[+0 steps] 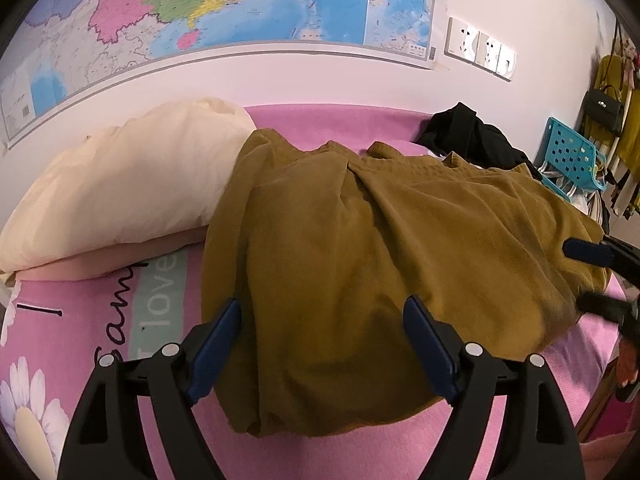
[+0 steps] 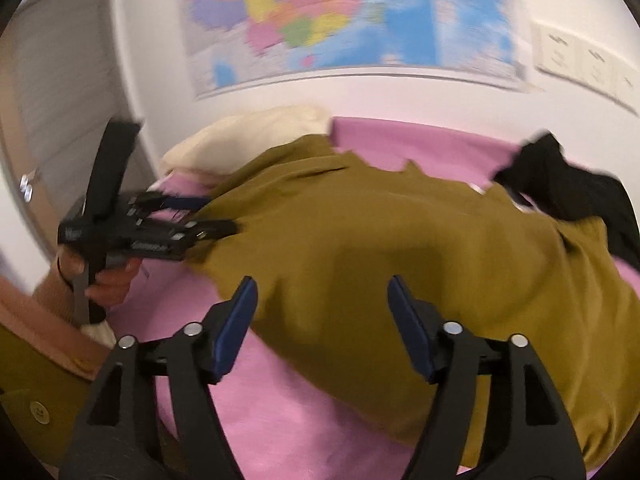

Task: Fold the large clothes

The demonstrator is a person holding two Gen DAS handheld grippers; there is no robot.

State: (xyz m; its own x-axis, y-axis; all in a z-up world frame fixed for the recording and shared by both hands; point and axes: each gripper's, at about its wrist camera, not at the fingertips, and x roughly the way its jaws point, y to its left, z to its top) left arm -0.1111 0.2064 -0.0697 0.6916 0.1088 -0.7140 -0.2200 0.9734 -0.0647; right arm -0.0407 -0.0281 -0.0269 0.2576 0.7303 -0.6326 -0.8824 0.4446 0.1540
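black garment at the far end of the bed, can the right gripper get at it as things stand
Probably yes: the black crumpled garment lies uncovered on the pink bedsheet, and the right gripper has open, empty jaws, though it must cross the mustard-brown cloth garment.

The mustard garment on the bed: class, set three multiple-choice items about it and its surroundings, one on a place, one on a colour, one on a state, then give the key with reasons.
1. Where does the black garment lie?
A. Past the far right end of the mustard garment
B. On the pillow
C. On the floor

2. What colour is the pillow?
A. Blue
B. Cream
C. Green

3. How does the left claw stand?
A. Shut on the garment
B. Shut on the pillow
C. Open, pads apart over the garment's near edge

Key:
1 A, the dark heap sits on the pink bedspread beyond the mustard cloth's far right end.
2 B, it shows pale cream beside the wall.
3 C, the two blue pads stand wide apart with cloth lying loose between them.
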